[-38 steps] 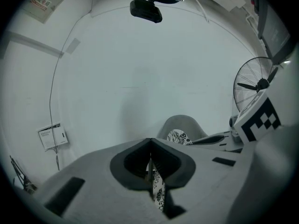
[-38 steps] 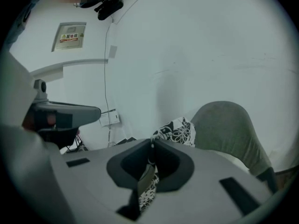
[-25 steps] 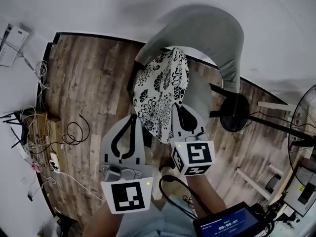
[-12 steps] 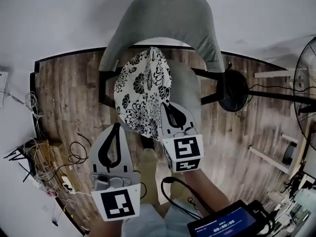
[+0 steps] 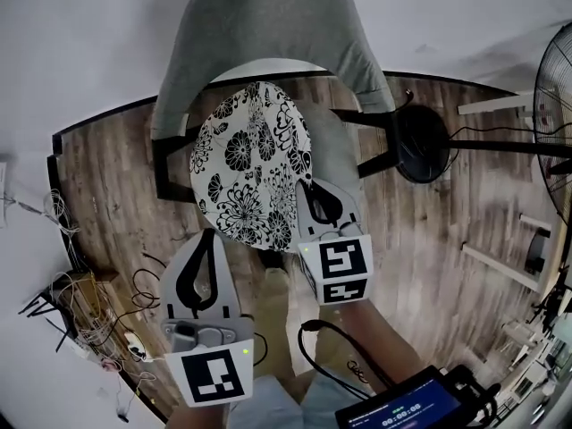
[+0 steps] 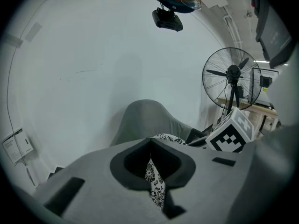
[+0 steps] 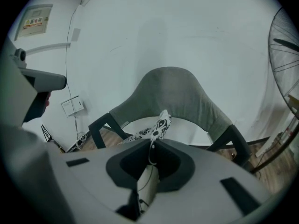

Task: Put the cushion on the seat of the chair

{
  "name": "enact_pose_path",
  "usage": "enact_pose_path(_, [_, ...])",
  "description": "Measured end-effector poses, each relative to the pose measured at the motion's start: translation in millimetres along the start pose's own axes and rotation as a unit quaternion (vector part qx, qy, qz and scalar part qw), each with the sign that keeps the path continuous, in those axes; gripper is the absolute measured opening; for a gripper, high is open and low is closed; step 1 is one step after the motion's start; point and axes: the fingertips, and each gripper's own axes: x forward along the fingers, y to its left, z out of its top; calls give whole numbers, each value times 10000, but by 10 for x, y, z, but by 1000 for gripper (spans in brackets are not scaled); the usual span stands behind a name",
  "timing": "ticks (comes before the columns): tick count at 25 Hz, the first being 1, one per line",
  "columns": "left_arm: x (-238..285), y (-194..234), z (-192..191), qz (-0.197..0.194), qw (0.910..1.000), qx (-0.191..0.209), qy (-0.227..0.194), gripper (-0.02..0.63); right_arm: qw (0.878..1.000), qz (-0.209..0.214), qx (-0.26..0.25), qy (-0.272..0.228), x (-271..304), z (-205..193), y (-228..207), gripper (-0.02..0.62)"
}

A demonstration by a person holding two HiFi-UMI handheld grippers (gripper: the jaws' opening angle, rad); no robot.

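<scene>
The round black-and-white floral cushion [image 5: 246, 164] lies spread nearly flat over the grey chair's seat [image 5: 347, 155], in front of the curved backrest [image 5: 259, 25]. My left gripper [image 5: 212, 236] is shut on the cushion's near edge, where floral fabric [image 6: 156, 188] shows pinched between its jaws. My right gripper [image 5: 311, 189] is shut on the cushion's near right edge. In the right gripper view the cushion [image 7: 161, 120] runs out from the jaws toward the chair [image 7: 173, 92]. Whether the cushion rests on the seat cannot be told.
A standing fan [image 5: 559, 123] and a black round base [image 5: 420, 146] are to the right of the chair. Tangled cables [image 5: 80, 311] lie on the wooden floor at the left. A screen device [image 5: 411, 409] hangs near my body. A white wall stands behind the chair.
Both grippers moved forward and down toward the chair. The cushion, earlier hanging edge-on and folded, now lies spread out flat over the seat.
</scene>
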Motion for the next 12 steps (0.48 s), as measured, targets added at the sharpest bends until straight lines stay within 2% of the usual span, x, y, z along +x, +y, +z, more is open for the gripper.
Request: enact_pose_path(12, [199,-331,-144,-412,9989,177,112,9,9991,-357,61,223,96,-380,-534,29])
